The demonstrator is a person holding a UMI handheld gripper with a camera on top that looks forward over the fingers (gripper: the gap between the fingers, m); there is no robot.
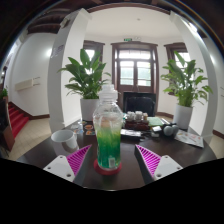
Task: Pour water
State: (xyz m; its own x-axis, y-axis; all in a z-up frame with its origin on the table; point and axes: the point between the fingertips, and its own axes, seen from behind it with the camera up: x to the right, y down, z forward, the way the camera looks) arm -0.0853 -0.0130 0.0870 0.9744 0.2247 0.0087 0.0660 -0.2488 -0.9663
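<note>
A clear plastic bottle [108, 130] with a white cap and a green label stands upright on a red coaster [108, 167] on the dark table [40, 156]. It stands between the fingers of my gripper [112, 150], which is open. There is a gap between the bottle and each pink pad [79, 158], so neither finger touches it. A small pale cup [63, 138] sits on the table to the left of the bottle, beyond the left finger.
A tea set with dark pots [160, 128] lies on the table behind and right of the bottle. Two large potted plants [88, 78] [185, 88] flank a dark fireplace below a window [133, 65]. Red stairs [18, 118] rise at far left.
</note>
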